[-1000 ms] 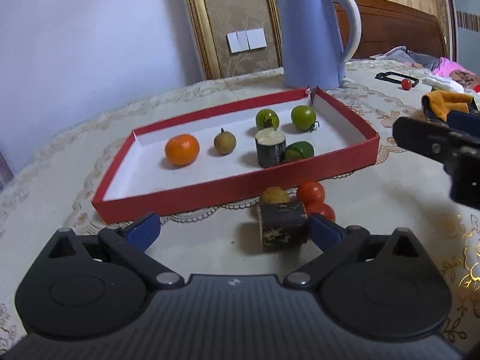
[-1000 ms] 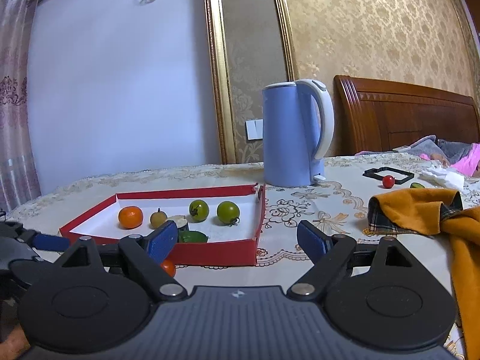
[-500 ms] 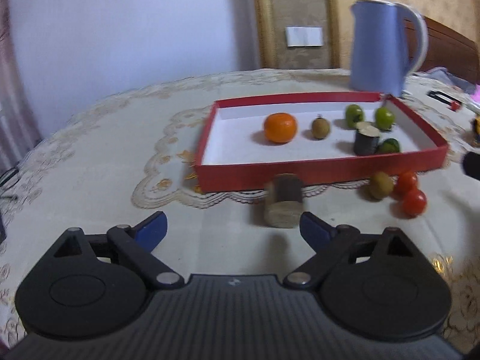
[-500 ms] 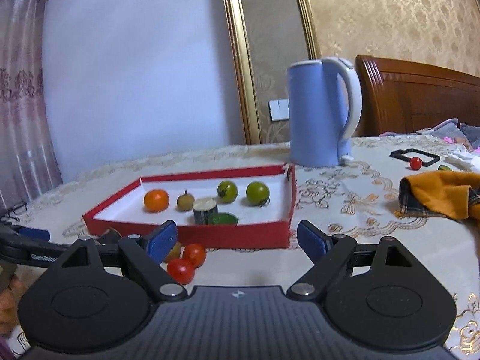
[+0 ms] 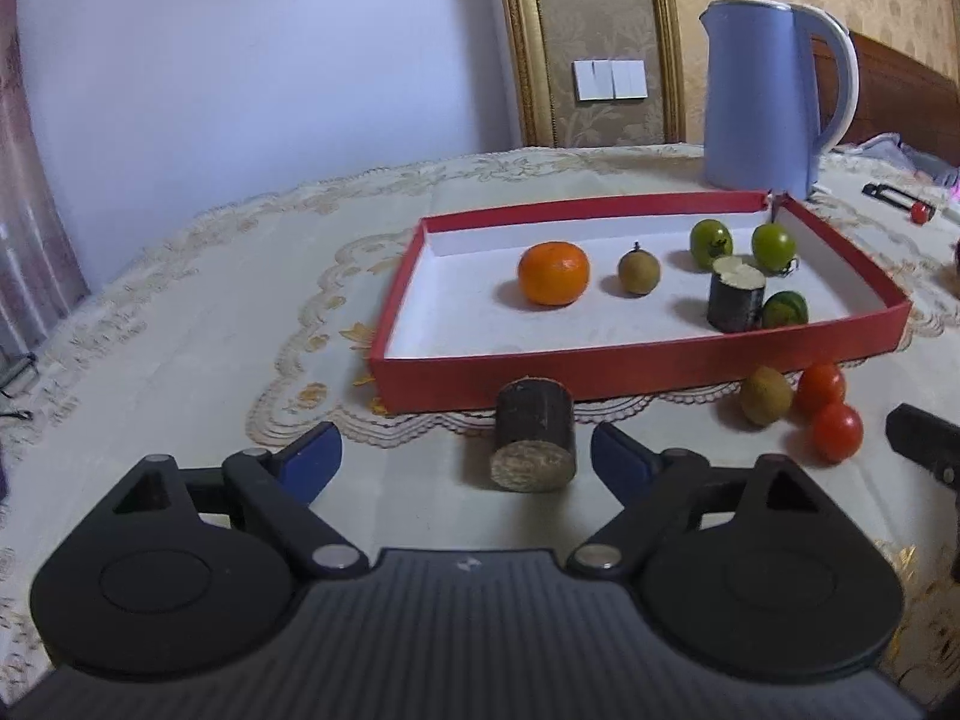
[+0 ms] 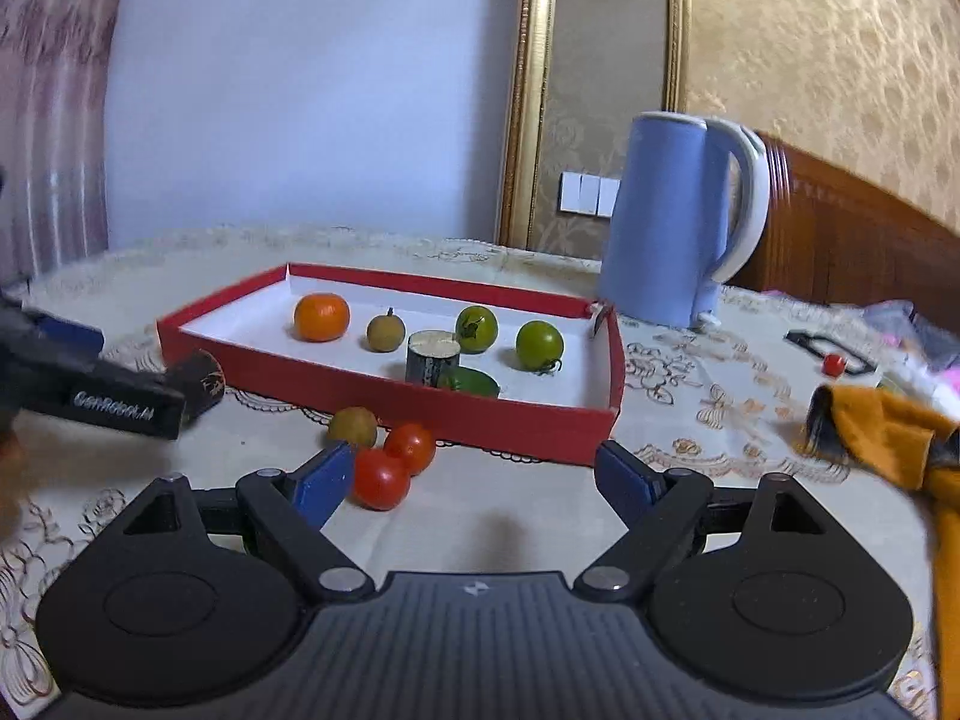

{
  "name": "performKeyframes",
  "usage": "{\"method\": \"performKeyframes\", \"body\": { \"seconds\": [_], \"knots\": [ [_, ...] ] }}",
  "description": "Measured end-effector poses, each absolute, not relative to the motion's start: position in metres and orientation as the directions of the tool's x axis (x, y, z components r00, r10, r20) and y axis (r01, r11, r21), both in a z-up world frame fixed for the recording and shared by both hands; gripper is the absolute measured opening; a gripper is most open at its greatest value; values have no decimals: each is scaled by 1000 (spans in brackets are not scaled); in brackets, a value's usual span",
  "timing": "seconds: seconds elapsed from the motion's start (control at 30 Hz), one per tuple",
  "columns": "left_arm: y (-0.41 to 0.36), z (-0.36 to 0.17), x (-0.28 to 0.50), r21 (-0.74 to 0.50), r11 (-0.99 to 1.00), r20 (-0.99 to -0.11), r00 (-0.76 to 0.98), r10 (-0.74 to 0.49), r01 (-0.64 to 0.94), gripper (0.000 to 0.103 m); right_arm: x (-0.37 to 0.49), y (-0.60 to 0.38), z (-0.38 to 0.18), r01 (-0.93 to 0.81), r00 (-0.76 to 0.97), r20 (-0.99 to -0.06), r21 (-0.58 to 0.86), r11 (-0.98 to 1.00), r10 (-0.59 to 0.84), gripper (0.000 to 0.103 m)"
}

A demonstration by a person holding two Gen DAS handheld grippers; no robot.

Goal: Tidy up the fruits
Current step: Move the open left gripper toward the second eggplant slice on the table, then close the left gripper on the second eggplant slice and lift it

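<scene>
Fruits are gathered in a red tray (image 5: 630,363) on the worktop (image 5: 180,330): an orange (image 5: 553,273), a small brown fruit (image 5: 639,271), two green tomatoes (image 5: 711,243) and a green fruit (image 5: 785,309) touching an upright dark stub (image 5: 735,294) (pale on its cut top). Just outside the tray's near wall, a second brown fruit (image 5: 765,395) and two red tomatoes (image 5: 837,432) are clustered, touching. A dark cylinder (image 5: 533,441) lies on its side in front of the left tongs (image 5: 465,459), whose jaws are closing with nothing pressed between the pads. The right tongs (image 6: 474,474) are held wide and empty, the red tomatoes just beside the left pad. A blue kettle (image 6: 666,222) stands behind the tray's far corner.
</scene>
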State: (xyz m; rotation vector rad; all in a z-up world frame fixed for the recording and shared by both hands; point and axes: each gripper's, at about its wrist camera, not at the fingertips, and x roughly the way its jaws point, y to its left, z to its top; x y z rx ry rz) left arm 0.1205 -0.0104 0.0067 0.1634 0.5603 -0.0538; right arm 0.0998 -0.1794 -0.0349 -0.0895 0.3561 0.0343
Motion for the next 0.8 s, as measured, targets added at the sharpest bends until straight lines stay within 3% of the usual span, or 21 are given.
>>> {"method": "performKeyframes", "body": {
  "seconds": [0.2,0.3,0.5,0.57,0.8],
  "knots": [
    [-16,4,127,137,984,-547,837,-18,110,88,98,-174,-34,-43,939,-343,-97,994,7,88],
    [-18,1,133,132,984,-582,813,-23,122,85,97,-174,-31,-31,937,-349,-87,996,-2,99],
    [-16,0,136,85,987,-607,793,-59,138,51,91,-169,-28,-30,949,-314,-137,990,-15,103],
    [-16,1,137,76,986,-610,789,-69,145,31,93,-168,-27,-44,946,-323,-133,990,-1,103],
    [-8,4,134,21,985,-608,785,-122,169,31,97,-158,-31,-100,936,-349,-140,985,46,103]
  ]
}}
